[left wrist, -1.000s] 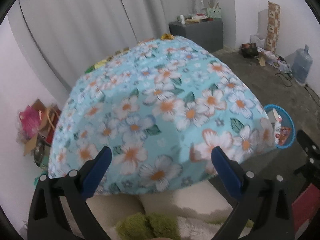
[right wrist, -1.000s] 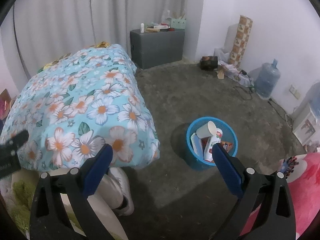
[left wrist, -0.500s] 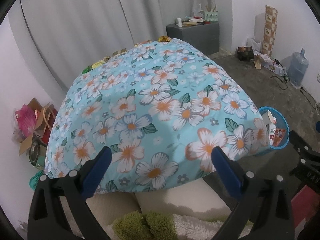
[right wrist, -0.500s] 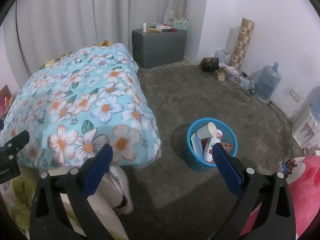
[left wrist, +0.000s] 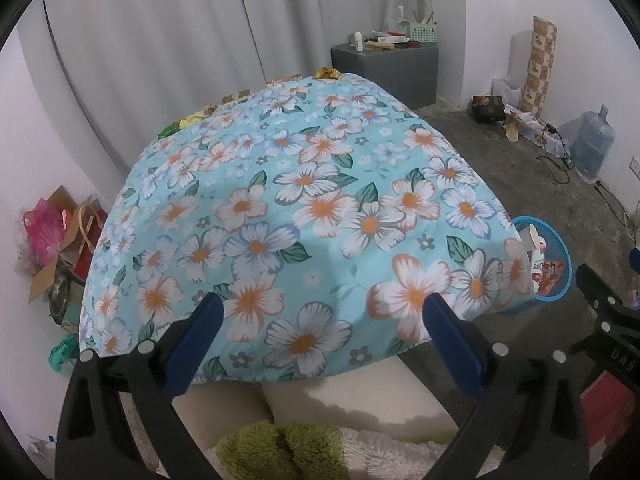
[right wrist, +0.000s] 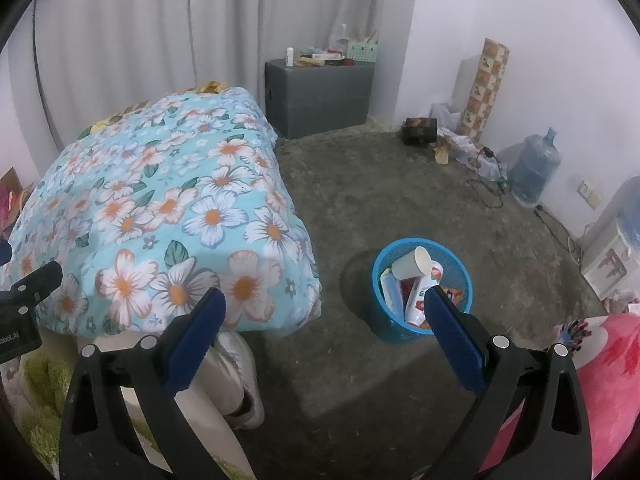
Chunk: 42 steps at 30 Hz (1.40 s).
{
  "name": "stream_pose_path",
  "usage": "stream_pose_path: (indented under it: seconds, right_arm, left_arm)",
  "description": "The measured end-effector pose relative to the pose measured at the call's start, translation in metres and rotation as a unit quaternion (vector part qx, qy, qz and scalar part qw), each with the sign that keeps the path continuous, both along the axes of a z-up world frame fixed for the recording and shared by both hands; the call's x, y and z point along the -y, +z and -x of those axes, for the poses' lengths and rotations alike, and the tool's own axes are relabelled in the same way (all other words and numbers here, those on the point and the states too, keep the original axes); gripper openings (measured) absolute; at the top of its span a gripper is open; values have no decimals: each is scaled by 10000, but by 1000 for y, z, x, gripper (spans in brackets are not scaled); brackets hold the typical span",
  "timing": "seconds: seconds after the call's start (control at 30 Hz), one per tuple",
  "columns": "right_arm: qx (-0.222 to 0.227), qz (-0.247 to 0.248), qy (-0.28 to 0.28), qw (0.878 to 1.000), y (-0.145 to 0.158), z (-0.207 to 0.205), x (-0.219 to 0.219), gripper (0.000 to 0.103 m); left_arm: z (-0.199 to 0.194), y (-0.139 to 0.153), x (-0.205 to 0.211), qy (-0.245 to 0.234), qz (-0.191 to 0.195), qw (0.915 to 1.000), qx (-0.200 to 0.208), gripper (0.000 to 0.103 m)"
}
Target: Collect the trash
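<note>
Moved: both views pulled back slightly from the floral-covered counter [left wrist: 304, 208].
Left gripper [left wrist: 320, 320]: spread, empty.
Right gripper [right wrist: 324, 312]: spread, empty.
Blue basket [right wrist: 380, 280]: holds trash, on floor [right wrist: 400, 208].

Turquoise cloth [left wrist: 304, 216] with white-orange flowers; blue mesh basket [right wrist: 378, 276]; grey curtain [right wrist: 160, 32].

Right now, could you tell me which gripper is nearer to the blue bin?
The right gripper: the blue bin sits on the floor just beyond its right finger. The left gripper faces the floral bed, with the bin past the bed's right corner.
</note>
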State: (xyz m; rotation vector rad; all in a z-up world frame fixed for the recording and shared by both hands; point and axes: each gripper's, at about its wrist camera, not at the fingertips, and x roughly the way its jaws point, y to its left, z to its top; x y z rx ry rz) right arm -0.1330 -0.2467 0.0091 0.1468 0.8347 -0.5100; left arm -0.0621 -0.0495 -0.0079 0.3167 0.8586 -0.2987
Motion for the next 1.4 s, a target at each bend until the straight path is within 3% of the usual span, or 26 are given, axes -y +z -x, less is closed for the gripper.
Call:
stream_pose_path:
  seconds: [1.4]
  right_arm:
    - [24,-2,49,10000,1,0,2,95]
  left_arm:
    - [-2,-1,-3,58,70,10000,-18,98]
